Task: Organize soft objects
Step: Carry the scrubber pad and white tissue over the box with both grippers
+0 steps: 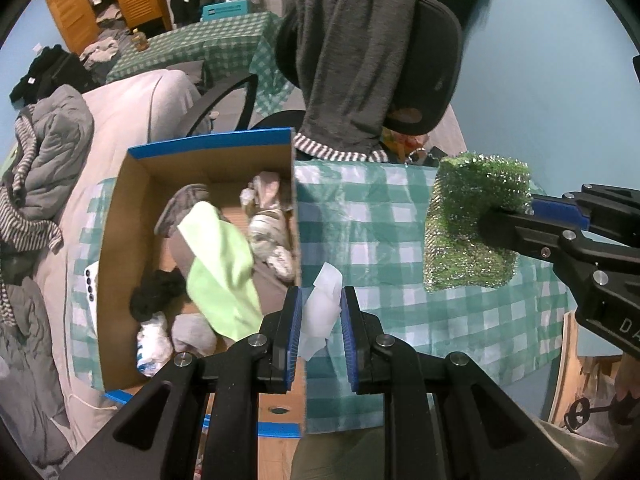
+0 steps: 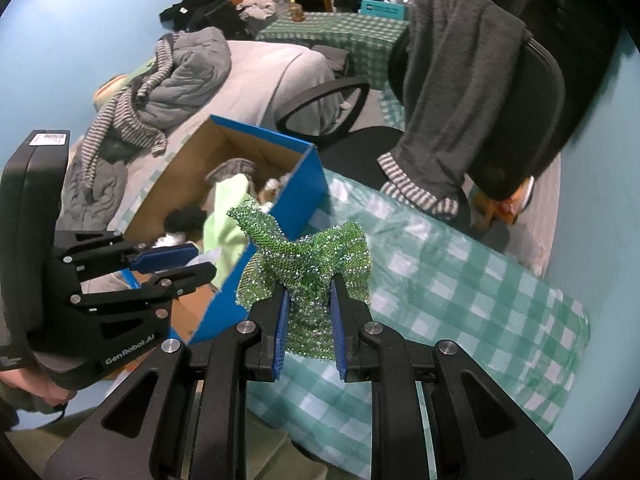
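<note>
Right gripper (image 2: 308, 320): I squeezed the green sparkly cloth (image 2: 316, 268).
Left gripper (image 1: 318, 320): pinched a white tissue (image 1: 322, 312).
Box (image 2: 296, 184): ahead-left; I judged lift first, then drop.

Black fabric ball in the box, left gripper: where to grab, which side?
Take the black bundle across its bunched middle, from straight above. It sits low by the box's left wall, the lime cloth crowding its right, so only the top is free. The left gripper looks closed on white tissue; drop that first.
</note>
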